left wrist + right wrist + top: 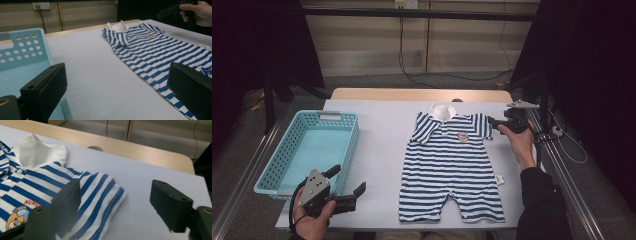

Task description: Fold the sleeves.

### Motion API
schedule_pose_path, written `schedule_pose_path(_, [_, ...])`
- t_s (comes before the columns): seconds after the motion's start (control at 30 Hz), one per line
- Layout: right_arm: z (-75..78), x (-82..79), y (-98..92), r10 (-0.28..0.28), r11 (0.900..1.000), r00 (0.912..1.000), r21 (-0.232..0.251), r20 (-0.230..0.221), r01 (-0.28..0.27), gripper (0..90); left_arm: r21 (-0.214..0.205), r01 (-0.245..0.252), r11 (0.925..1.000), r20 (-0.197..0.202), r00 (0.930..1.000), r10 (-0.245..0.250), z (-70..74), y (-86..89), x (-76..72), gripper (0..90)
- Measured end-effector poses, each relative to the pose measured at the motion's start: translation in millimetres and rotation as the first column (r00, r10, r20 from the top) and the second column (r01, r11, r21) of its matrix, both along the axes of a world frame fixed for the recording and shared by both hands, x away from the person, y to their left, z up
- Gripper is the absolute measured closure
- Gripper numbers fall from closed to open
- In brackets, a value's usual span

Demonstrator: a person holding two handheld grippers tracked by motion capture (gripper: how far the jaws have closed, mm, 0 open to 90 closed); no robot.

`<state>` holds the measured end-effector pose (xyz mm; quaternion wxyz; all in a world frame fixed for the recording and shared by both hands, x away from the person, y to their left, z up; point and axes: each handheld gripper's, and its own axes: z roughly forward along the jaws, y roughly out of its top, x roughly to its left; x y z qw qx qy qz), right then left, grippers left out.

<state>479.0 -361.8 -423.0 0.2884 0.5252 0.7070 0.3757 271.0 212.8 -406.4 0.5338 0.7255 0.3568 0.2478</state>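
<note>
bear badge [15, 218] close up, basket [307, 150] from above

Left hand [312, 212] low at the near edge, its black two-jaw left gripper [357, 192] level with jaws spread wide, right hand [517, 137] extended far, right gripper [490, 121] jaws parted, nothing between them

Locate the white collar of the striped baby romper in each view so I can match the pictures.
High view: the white collar sits at the romper's far end, just right of centre.
Left gripper view: the collar is at upper centre, beyond the open jaws.
Right gripper view: the collar is at upper left, above the left jaw.
Shared landmark: the wooden table edge runs just behind the collar.
</note>
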Motion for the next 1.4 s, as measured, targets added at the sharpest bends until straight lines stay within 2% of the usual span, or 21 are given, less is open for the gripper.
schedule_pose_path(0.07, [-2.5,8.6,-1.2,0.009,0.9999,0.9996,-0.015,-0.028,-0.009,31.5,-0.023,-0.001,0.9997,-0.007,1.0,0.001,-0.5,-0.9,-1.1,3.1])
schedule_pose_path(0.1, [-3.9,11.9,-1.2,0.015,0.9998,0.9994,-0.015,-0.032,-0.016,32.8,-0.006,0.0,1.0,-0.007,1.0,0.0,-0.3,0.3,-1.1,3.1])
schedule_pose_path(0.13, [-5.7,14.7,-0.4,0.014,0.9997,0.999,-0.022,-0.042,-0.015,32.8,-0.026,-0.002,0.9997,-0.008,1.0,0.002,-0.8,-0.8,-1.2,3.1])
schedule_pose_path(0.2, [-10.3,20.9,1.6,0.017,0.9978,0.997,-0.062,-0.075,-0.021,33.7,-0.026,0.002,0.9997,-0.008,1.0,-0.002,-1.1,-0.8,-1.2,3.1])
schedule_pose_path(0.23, [-12.8,23.3,2.8,0.007,0.9984,0.9965,-0.055,-0.084,-0.012,34.5,-0.029,0.004,0.9996,-0.01,0.9999,-0.004,-1.2,-1.0,-1.5,3.1])
schedule_pose_path(0.3, [-16.7,27.2,3.1,0.003,0.9981,0.9964,-0.061,-0.085,-0.008,37.1,-0.019,0.012,0.9998,-0.003,0.9999,-0.012,-1.0,-1.2,-1.9,3.1])
schedule_pose_path(0.37, [-19.5,29.7,3.5,-0.013,0.9979,0.9957,-0.065,-0.092,0.007,39.7,-0.027,0.015,0.9995,-0.006,0.9999,-0.015,-1.5,-2.5,-2.5,3.1])
schedule_pose_path(0.4, [-21.1,31.6,2.1,-0.013,0.9969,0.9964,-0.079,-0.084,0.006,41.0,-0.008,0.016,0.9998,-0.005,0.9999,-0.016,-1.1,-1.9,-2.6,3.1])
schedule_pose_path(0.43, [-21.7,32.3,1.7,-0.014,0.997,0.9962,-0.076,-0.086,0.007,42.6,-0.025,0.015,0.9996,-0.008,0.9999,-0.015,-1.3,-3.3,-3.1,3.1])
schedule_pose_path(0.57, [-24.9,35.0,-2.7,-0.022,0.9983,0.9952,-0.057,-0.095,0.017,47.7,-0.014,0.013,0.9998,-0.005,0.9999,-0.013,-1.9,-3.7,-2.2,3.1])
schedule_pose_path(0.67, [-30.8,36.7,-5.5,-0.025,0.998,0.9934,-0.061,-0.112,0.018,48.9,-0.004,0.016,0.9999,-0.002,0.9999,-0.016,-1.8,-3.1,-2.1,3.1])
schedule_pose_path(0.83, [-38.9,39.9,-4.4,-0.023,0.9981,0.991,-0.06,-0.132,0.015,52.0,-0.012,0.014,0.9998,-0.003,0.9999,-0.014,-1.7,-3.0,-2.0,3.1])
schedule_pose_path(0.87, [-40.4,40.0,-2.7,-0.02,0.9984,0.9899,-0.056,-0.14,0.012,52.5,-0.027,0.012,0.9996,-0.004,0.9999,-0.012,-2.0,-3.7,-2.0,3.1])
schedule_pose_path(0.9, [-41.9,40.7,-1.9,-0.016,0.9983,0.9899,-0.058,-0.141,0.008,52.9,-0.018,0.012,0.9998,0.002,0.9999,-0.012,-1.7,-3.0,-1.6,3.1])
schedule_pose_path(1.03, [-43.3,40.7,-3.2,-0.024,0.9996,0.9883,-0.019,-0.15,0.022,53.6,-0.012,0.014,0.9998,0.002,0.9999,-0.014,-0.9,-2.0,-1.6,3.1])
schedule_pose_path(1.13, [-42.6,40.0,-1.4,-0.039,0.9992,0.9863,-0.015,-0.161,0.037,56.3,-0.045,0.008,0.9989,-0.002,1.0,-0.008,-0.8,-2.4,-1.0,3.1])
schedule_pose_path(1.2, [-42.2,39.9,-1.2,-0.042,0.9991,0.9847,-0.004,-0.169,0.042,59.4,-0.041,0.009,0.9991,0.005,0.9999,-0.009,-0.3,-1.3,-0.8,3.1])
schedule_pose_path(1.33, [-42.6,40.3,-3.8,-0.059,0.9982,0.9861,-0.003,-0.155,0.06,70.0,-0.04,0.011,0.9991,0.008,0.9999,-0.01,0.3,-0.1,-0.5,3.1])
schedule_pose_path(1.4, [-42.6,40.4,-3.9,-0.058,0.9983,0.986,0.001,-0.156,0.059,72.2,-0.048,0.009,0.9988,0.007,0.9999,-0.008,0.1,-0.5,-0.5,3.1])
